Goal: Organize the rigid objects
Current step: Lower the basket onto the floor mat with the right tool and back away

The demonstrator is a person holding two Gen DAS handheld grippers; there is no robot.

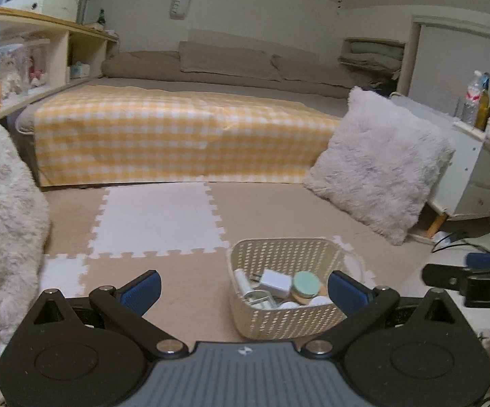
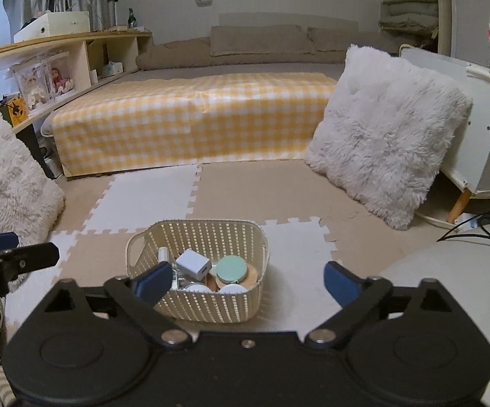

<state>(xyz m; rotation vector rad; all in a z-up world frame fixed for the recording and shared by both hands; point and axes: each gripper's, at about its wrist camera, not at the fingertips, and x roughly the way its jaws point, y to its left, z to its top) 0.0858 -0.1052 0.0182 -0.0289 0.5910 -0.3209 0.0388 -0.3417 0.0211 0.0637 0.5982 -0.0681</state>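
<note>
My right gripper (image 2: 247, 283) hangs spread and empty just behind the woven basket (image 2: 211, 308) on the foam mat (image 2: 262, 186); the left gripper (image 1: 245, 288), likewise spread and empty, sits farther left.

The left claw's (image 1: 244, 290) right finger (image 1: 346, 292) covers the near right corner of the woven basket (image 1: 289, 322); the right claw's (image 2: 247, 282) left finger (image 2: 152, 283) hides its near left corner. Under the white charger cube (image 2: 193, 264) and the mint-lidded jar (image 2: 231, 269), the remaining white pieces overlap and cannot be told apart. The bottles (image 1: 482, 101) are cut off at the frame's right edge.
</note>
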